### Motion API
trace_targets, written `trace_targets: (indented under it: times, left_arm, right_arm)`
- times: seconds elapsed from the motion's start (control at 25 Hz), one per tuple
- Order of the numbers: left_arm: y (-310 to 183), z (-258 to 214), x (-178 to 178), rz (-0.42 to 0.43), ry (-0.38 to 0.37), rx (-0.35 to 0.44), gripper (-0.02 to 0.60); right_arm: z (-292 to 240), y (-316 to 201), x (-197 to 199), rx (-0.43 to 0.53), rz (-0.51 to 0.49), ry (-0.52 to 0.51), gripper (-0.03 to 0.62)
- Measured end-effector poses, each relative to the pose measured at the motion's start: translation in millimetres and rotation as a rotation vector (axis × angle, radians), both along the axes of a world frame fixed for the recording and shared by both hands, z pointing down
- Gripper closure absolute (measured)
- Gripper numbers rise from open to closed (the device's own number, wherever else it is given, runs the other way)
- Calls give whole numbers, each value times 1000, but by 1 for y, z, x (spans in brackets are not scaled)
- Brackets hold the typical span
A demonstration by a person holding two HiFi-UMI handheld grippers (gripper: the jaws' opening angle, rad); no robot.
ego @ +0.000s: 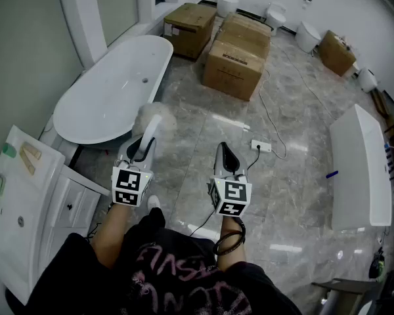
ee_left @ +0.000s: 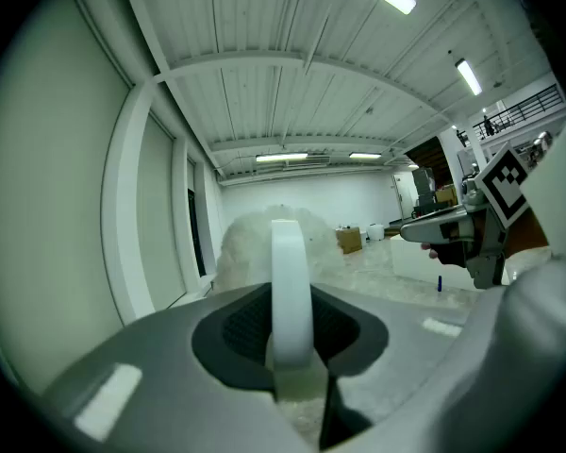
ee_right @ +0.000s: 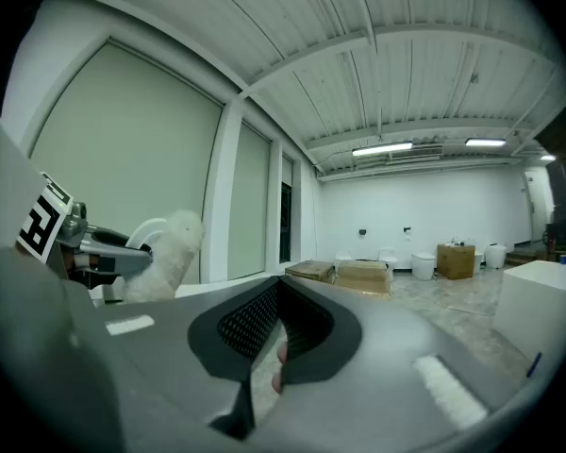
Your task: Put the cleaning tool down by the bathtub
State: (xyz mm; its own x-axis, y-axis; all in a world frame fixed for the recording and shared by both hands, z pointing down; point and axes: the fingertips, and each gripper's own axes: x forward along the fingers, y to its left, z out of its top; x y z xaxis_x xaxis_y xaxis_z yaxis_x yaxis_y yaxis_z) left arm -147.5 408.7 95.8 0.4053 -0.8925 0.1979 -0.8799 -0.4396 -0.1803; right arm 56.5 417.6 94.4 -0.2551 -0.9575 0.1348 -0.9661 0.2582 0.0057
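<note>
The cleaning tool (ego: 152, 121) is a fluffy white duster with a white handle. My left gripper (ego: 142, 148) is shut on its handle (ee_left: 291, 295), and the fluffy head (ee_left: 269, 243) sticks up past the jaws. It hangs just off the near right side of the white bathtub (ego: 111, 87). My right gripper (ego: 226, 159) is shut with nothing in it, held to the right over the marble floor. In the right gripper view the duster (ee_right: 170, 253) shows at the left, next to the left gripper (ee_right: 104, 251).
Cardboard boxes (ego: 240, 48) stand beyond the tub, with toilets (ego: 308, 35) along the far wall. A white vanity with a basin (ego: 16, 202) is at my near left. A long white block (ego: 360, 169) lies at the right. A power strip with its cable (ego: 261, 146) is on the floor.
</note>
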Motion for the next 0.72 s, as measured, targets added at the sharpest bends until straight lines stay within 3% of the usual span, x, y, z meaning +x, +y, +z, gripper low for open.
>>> trace_targets:
  times: [0.72]
  left_arm:
    - [-37,26,-14,-17,2,-41,499]
  right_arm:
    - [19,-42,-11,-21,-15,14,580]
